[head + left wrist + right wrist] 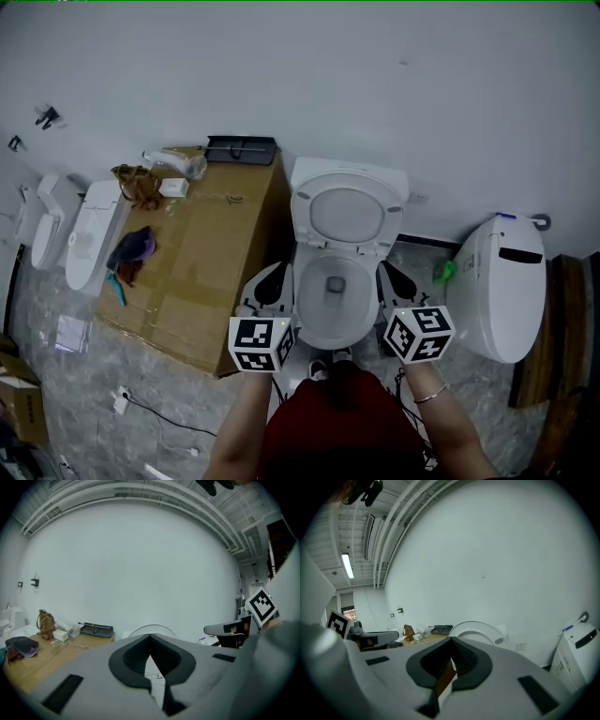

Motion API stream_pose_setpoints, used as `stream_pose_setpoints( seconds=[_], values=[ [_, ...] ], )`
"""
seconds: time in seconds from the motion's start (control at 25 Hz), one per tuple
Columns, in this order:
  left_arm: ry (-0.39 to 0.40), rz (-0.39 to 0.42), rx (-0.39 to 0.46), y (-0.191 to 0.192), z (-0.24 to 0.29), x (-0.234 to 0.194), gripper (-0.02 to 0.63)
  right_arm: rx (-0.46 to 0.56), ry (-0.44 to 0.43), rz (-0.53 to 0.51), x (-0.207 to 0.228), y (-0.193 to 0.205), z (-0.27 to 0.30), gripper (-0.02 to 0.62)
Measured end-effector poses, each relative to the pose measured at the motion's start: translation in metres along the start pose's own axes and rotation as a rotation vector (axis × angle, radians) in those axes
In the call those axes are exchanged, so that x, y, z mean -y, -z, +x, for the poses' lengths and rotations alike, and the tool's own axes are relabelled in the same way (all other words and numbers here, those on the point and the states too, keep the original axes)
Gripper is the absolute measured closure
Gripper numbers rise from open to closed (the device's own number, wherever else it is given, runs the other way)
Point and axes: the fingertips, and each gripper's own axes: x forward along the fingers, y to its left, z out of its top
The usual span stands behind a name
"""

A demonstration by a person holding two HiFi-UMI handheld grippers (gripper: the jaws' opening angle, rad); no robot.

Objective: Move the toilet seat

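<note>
Big brown cardboard box (202,267) crowds the left rim of the white ceramic toilet bowl (317,326); my left gripper (278,272) sits in that narrow gap, jaws pressed together, empty; white oval toilet seat (315,220) stands raised at the back, untouched; my right gripper (387,274) beside the right rim, jaws together, empty; second white rounded toilet (497,281) near, bare floor between.
</note>
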Motion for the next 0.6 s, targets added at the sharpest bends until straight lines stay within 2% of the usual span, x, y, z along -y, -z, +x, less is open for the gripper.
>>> stream_pose_setpoints(
  seconds=[0.6],
  values=[
    [0.033, 0.019, -0.002, 0.014, -0.048, 0.024, 0.58, 0.009, 0.02, 0.001, -0.025, 0.019, -0.043, 0.578]
  ],
)
